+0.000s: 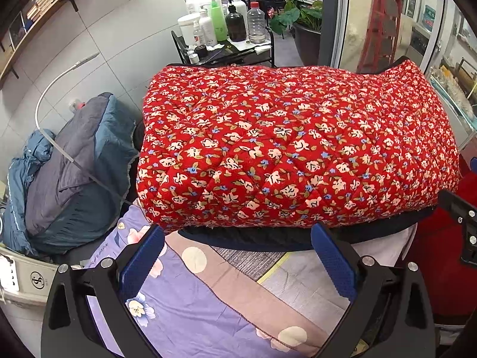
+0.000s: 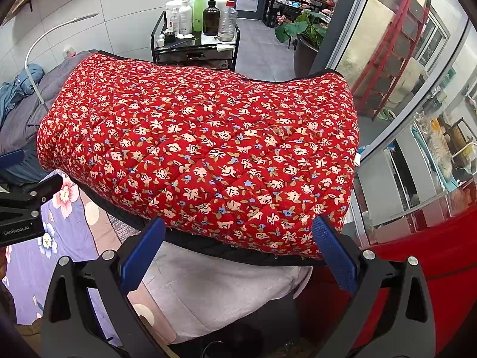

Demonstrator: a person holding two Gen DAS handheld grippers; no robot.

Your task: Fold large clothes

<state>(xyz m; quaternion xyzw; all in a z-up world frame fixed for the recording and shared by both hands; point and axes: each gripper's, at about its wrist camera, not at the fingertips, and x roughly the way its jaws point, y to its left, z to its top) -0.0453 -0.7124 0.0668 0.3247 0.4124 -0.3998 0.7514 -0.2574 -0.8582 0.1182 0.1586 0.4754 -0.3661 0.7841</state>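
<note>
Basically, the red floral quilted garment (image 1: 298, 149) sits folded just ahead of both tools, long axis left-right, near hem overhanging. Left gripper (image 1: 238, 256) and right gripper (image 2: 238, 247) are both spread wide, holding nothing, about equally near, left toward the left end. Underneath: purple floral sheet (image 1: 184, 307). Far side: bottle cart (image 2: 193, 44), glass partition on the right.

Red floral quilted garment (image 1: 298, 146): folded; inner layers hidden, only a dark lining strip shows at near edge. Bed surface beneath it covered. Blue-grey bedding pile (image 1: 74, 173): left part cut by frame. Bottles on cart (image 2: 205, 9): labels too small to read. Left gripper (image 1: 238, 256): body cut off below.
</note>
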